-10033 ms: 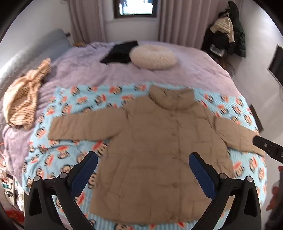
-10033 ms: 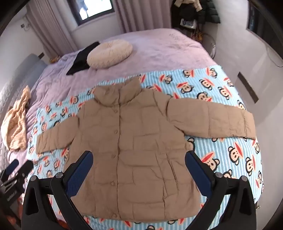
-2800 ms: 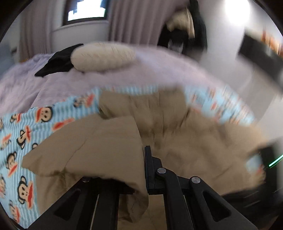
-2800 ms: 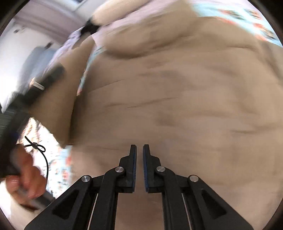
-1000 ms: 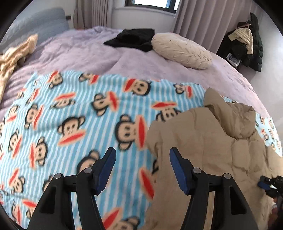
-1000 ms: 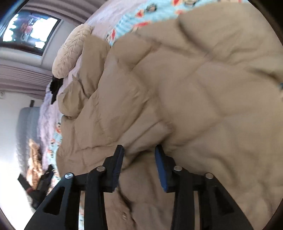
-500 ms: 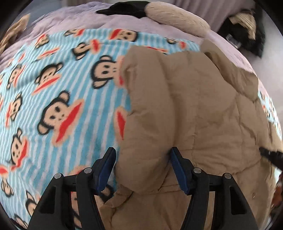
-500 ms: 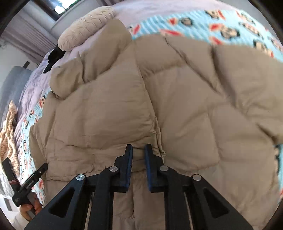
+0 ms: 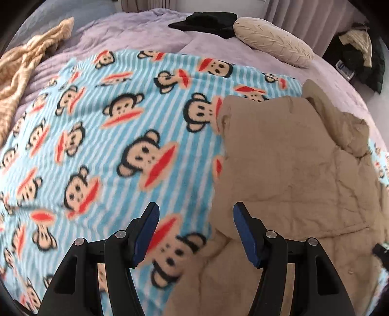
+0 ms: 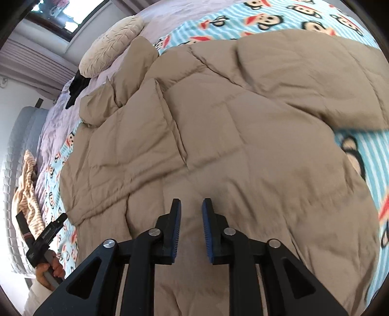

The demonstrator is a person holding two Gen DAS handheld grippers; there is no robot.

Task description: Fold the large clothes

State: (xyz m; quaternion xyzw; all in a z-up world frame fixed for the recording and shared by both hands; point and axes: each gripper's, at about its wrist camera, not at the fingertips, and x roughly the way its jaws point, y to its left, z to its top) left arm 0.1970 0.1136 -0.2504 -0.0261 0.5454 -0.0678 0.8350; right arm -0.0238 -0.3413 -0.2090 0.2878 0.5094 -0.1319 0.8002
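A tan quilted jacket (image 9: 291, 175) lies on a blue striped monkey-print blanket (image 9: 97, 136), its left sleeve folded in over the body. My left gripper (image 9: 195, 226) is open and empty, hovering over the jacket's left folded edge. In the right wrist view the jacket (image 10: 231, 126) fills the frame. My right gripper (image 10: 190, 218) is slightly open and empty just above the jacket's lower middle. The left gripper (image 10: 43, 240) also shows there at the far left, in a hand.
The blanket lies on a purple bed (image 9: 136, 31). A cream round cushion (image 9: 272, 46) and a black garment (image 9: 206, 21) lie at the far side. A striped yellow cloth (image 9: 22, 63) lies at the left edge. Dark clothes (image 9: 359, 53) hang at the back right.
My left gripper has drawn back left off the jacket's edge. My right gripper's jaws have parted from nearly shut, and it stays over the jacket.
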